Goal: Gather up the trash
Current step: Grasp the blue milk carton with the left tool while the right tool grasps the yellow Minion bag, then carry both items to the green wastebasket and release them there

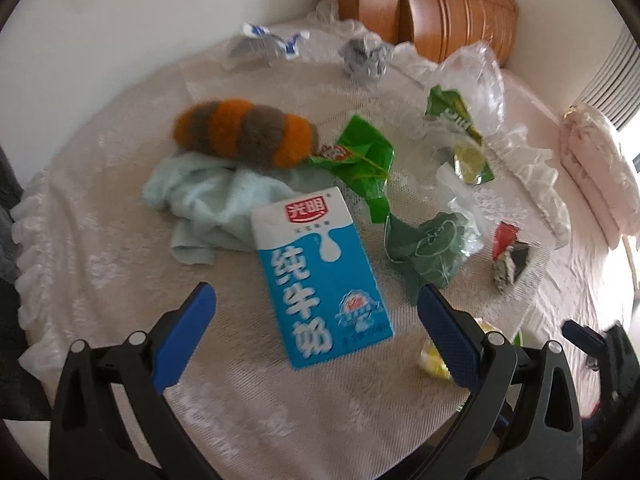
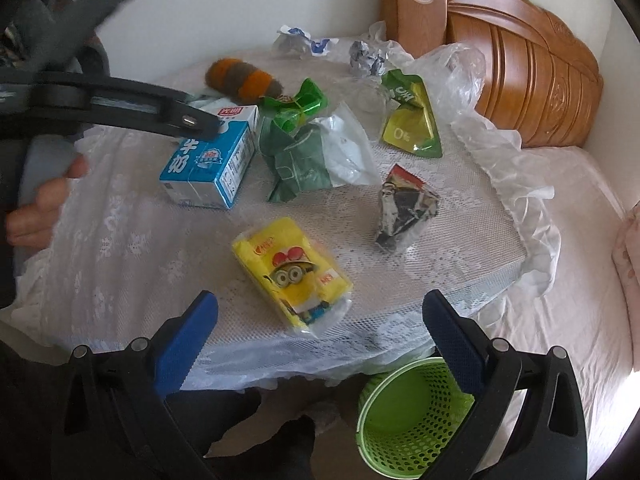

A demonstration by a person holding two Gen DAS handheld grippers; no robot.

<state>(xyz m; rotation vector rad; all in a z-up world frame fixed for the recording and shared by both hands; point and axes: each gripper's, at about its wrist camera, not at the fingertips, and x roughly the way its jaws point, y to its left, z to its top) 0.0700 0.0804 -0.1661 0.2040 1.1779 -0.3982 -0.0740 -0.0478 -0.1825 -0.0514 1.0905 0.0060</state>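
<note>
Left gripper (image 1: 316, 332): jaws spread wide, nothing held, blue pads either side of milk carton (image 1: 320, 280), not touching it. Carton: blue and white, lying flat on lace-covered table (image 1: 120, 240), one end over pale green cloth (image 1: 208, 204).
Right gripper (image 2: 320, 340): jaws wide apart, empty, poised above yellow tissue pack (image 2: 292, 272) near table's front edge.
Green mesh bin (image 2: 408, 420): on floor below table edge, just beside right finger.
Other trash on table: crumpled green wrappers (image 2: 296, 136), yellow-green pouch (image 2: 412, 124), dark crushed packet (image 2: 404, 208), clear plastic bag (image 2: 452, 72), crumpled paper (image 2: 366, 58) at far side.
Orange-and-grey plush toy (image 1: 244, 132): behind cloth.
Wooden headboard (image 2: 520, 60): beyond table.
</note>
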